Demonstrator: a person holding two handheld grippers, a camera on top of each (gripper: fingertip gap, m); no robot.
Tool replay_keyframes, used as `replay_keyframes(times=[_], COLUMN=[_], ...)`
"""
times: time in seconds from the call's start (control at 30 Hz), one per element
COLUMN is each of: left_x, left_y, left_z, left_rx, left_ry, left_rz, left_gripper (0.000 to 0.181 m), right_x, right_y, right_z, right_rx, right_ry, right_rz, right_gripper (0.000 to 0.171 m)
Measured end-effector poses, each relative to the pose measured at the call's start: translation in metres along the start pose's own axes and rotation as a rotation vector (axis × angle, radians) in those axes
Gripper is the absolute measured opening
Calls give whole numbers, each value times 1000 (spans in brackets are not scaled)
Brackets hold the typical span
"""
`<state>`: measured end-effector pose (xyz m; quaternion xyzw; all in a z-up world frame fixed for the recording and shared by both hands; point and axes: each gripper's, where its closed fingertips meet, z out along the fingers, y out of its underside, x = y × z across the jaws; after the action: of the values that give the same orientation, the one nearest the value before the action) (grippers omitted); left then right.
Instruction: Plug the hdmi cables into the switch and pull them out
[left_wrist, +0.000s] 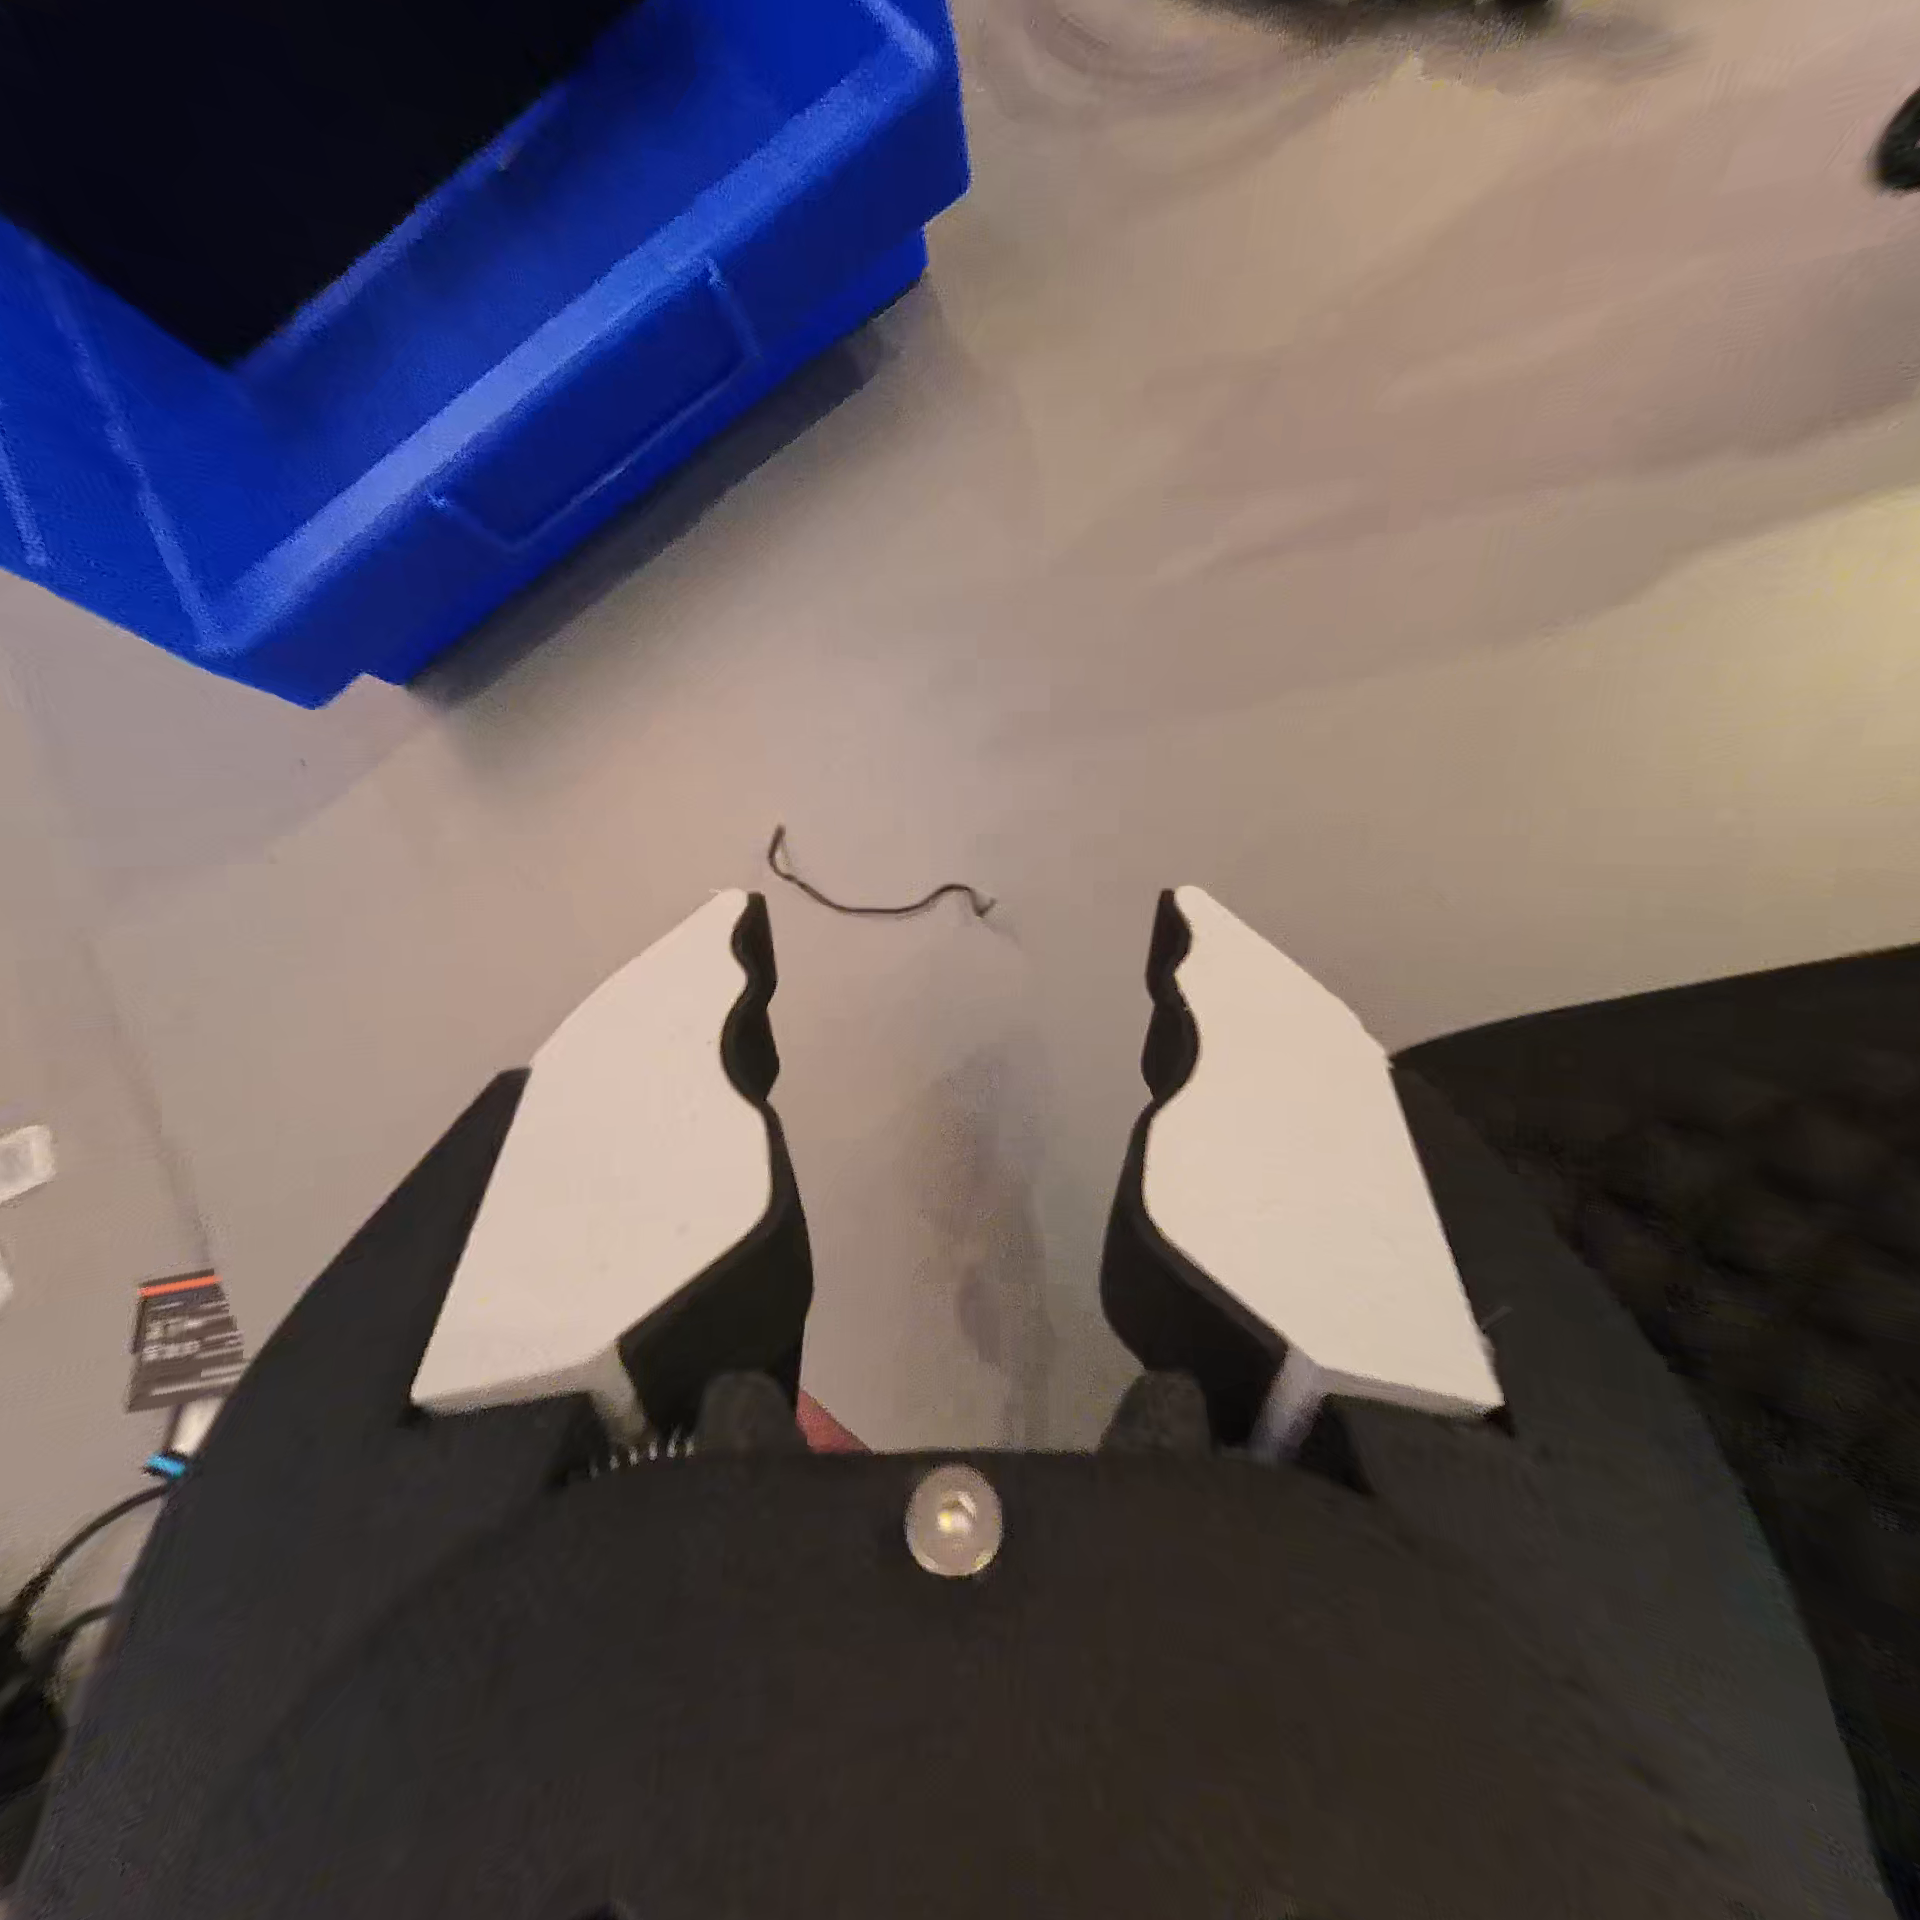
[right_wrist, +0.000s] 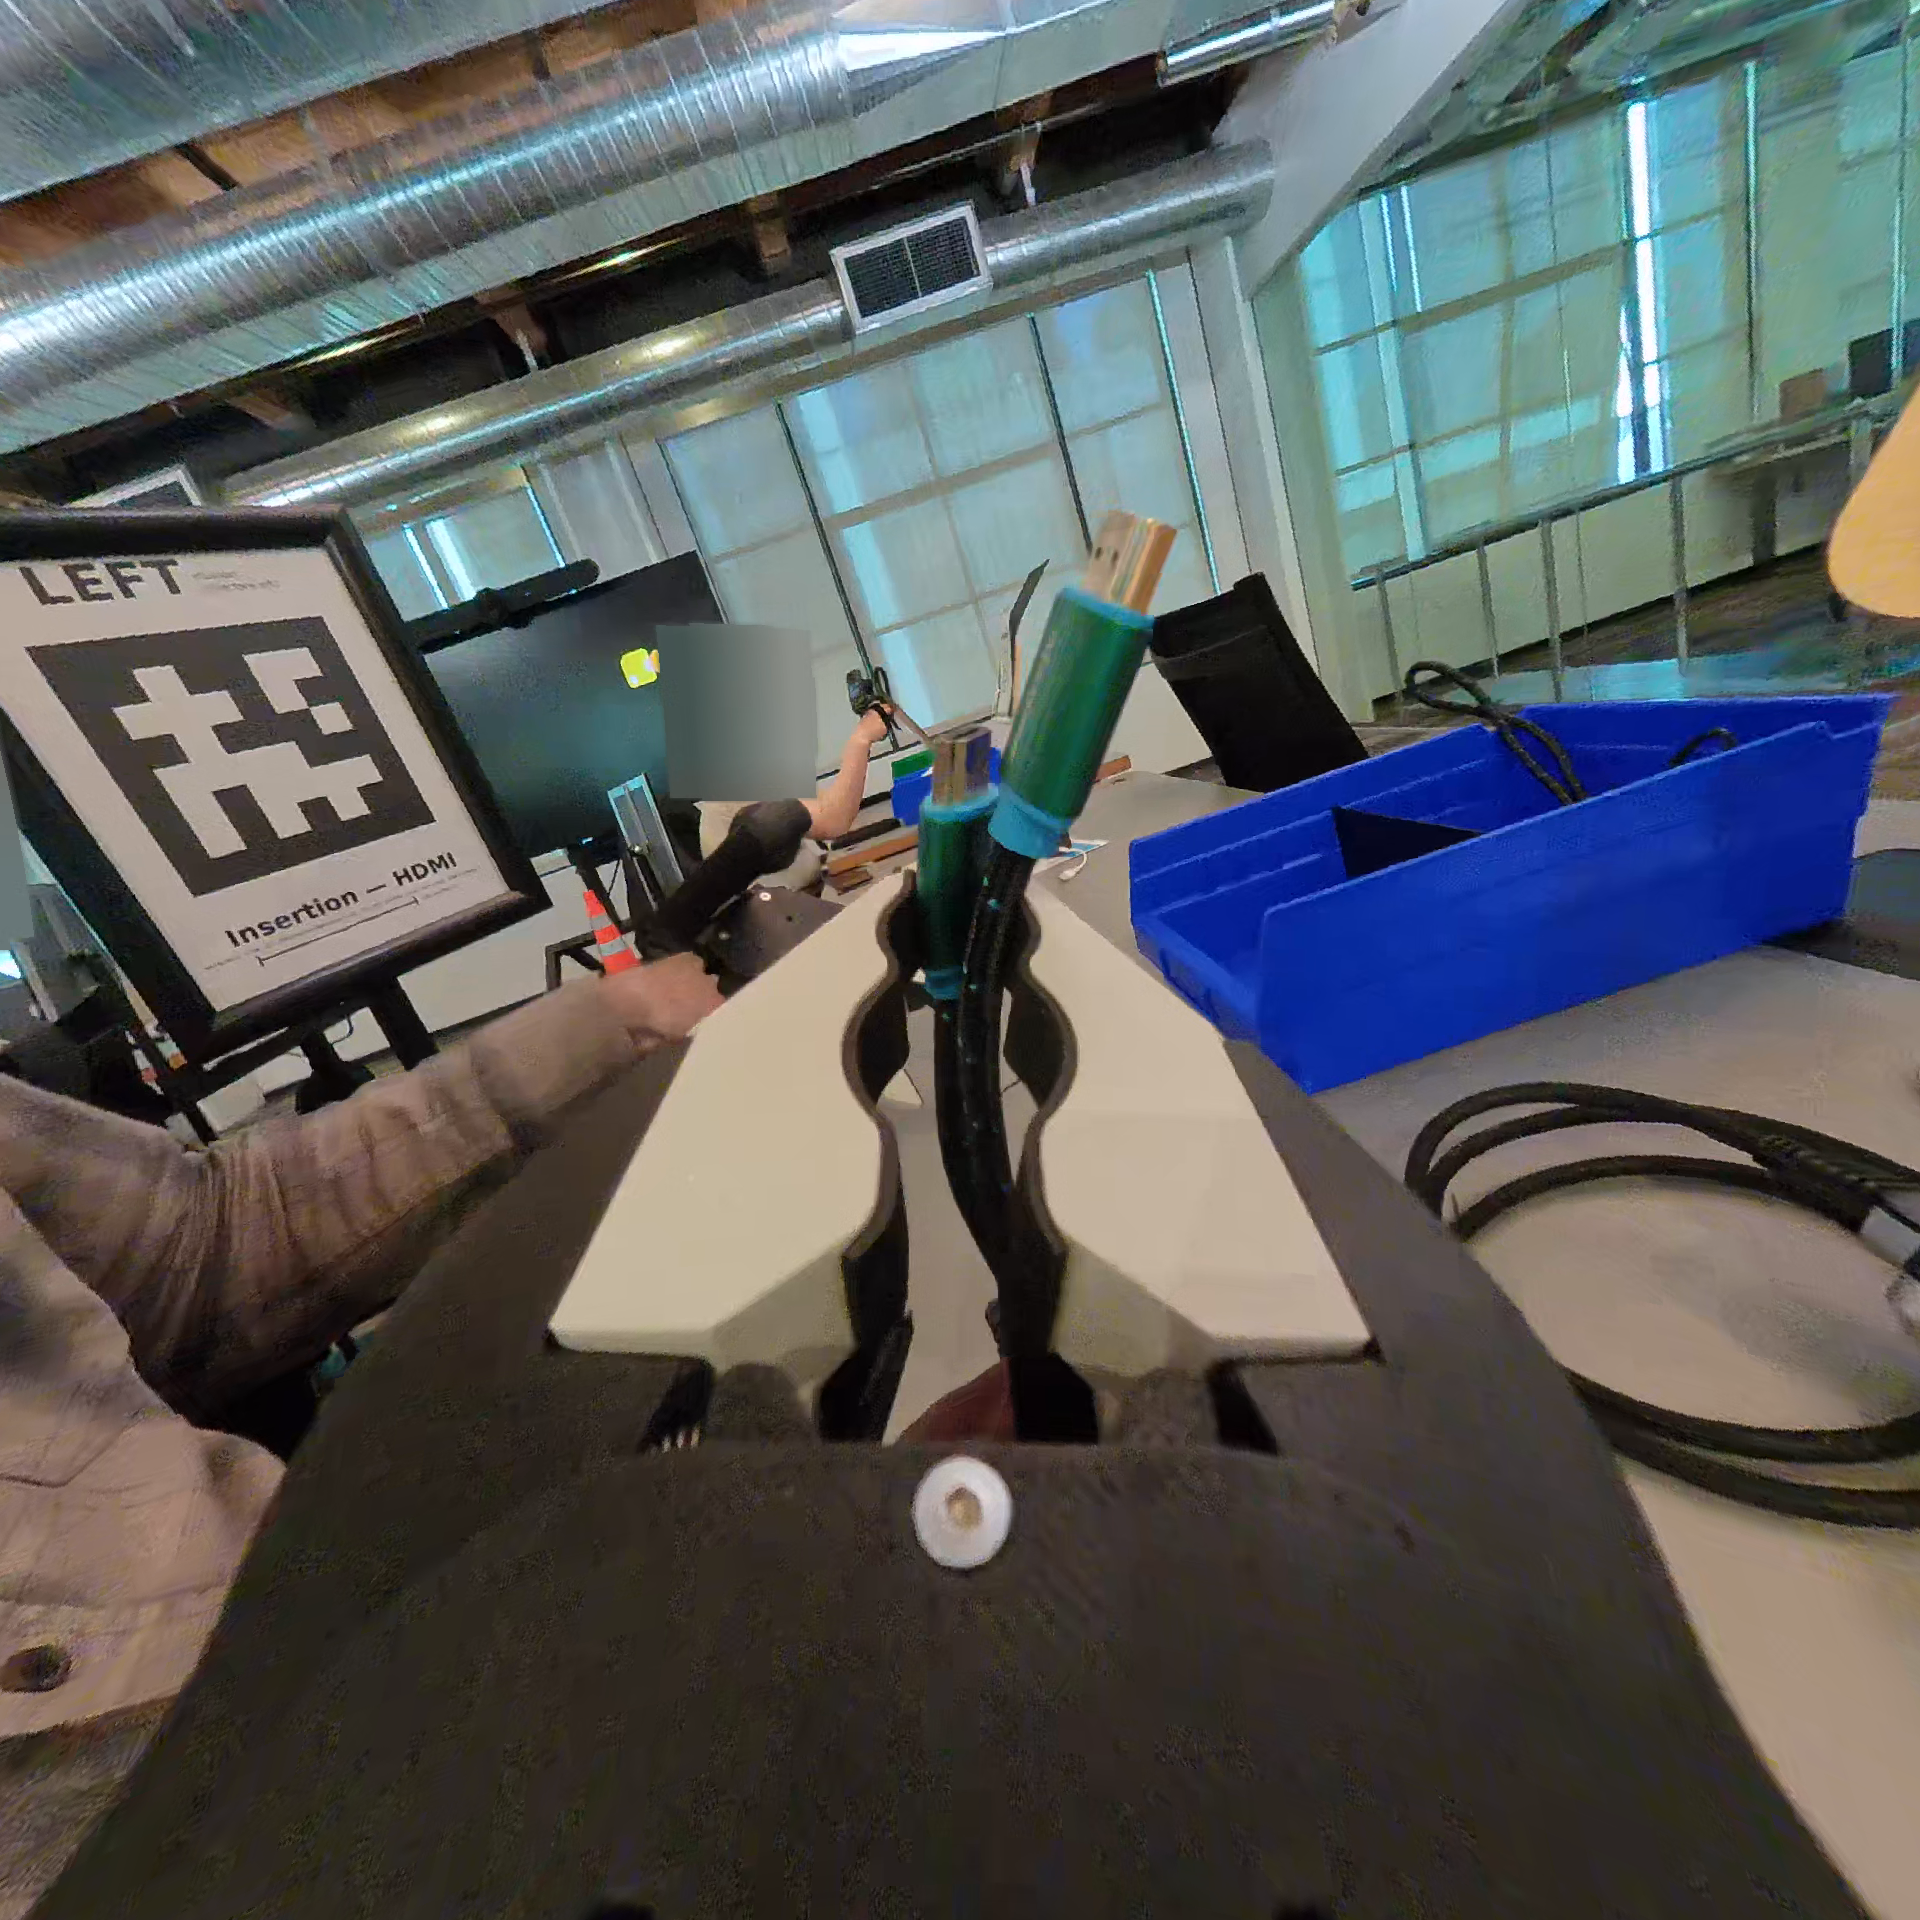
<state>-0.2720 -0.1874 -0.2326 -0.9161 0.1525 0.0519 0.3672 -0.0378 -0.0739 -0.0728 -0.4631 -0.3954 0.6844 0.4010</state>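
Right gripper (right_wrist: 961, 940), closest to my camera, is clamped on two cables (right_wrist: 977, 1101), their green plugs (right_wrist: 1075, 717) pointing upward. Blue bin (right_wrist: 1455, 883) sits well beyond on the table (right_wrist: 1714, 1039). Left gripper (left_wrist: 961, 914) hangs spread wide, empty, above a thread scrap (left_wrist: 883, 899). No switch is visible. Risk: two cables in one grip may slip or twist, misaligning either plug at insertion.
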Motion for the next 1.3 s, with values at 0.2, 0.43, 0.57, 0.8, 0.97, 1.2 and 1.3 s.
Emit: replay_keyframes(times=[0.2,0.43,0.57,0.8,0.97,1.2,1.3], left_x=[-2,-2,-1,10,28,81,104], left_y=[15,20,20,3,-42,-108,-123], left_z=[26,34,35,28,13,-14,-21], left_rx=[-105,-116,-114,-56,102,292,315], left_ry=[-45,-39,-41,1,67,309,378], left_rz=[47,27,53,61,54,88,152], left_gripper=[41,10,1,1,1,1,1], right_x=[9,13,18,38,53,58,42], right_y=[9,18,23,47,88,118,126], right_z=[-15,-19,-29,-60,-85,-134,-152], right_rx=[15,-20,-16,-110,-399,-912,-1075], right_ry=[84,156,209,407,565,720,643], right_rz=[54,81,119,158,82,-222,-235], right_gripper=[9,9,9,9,35,95,130])
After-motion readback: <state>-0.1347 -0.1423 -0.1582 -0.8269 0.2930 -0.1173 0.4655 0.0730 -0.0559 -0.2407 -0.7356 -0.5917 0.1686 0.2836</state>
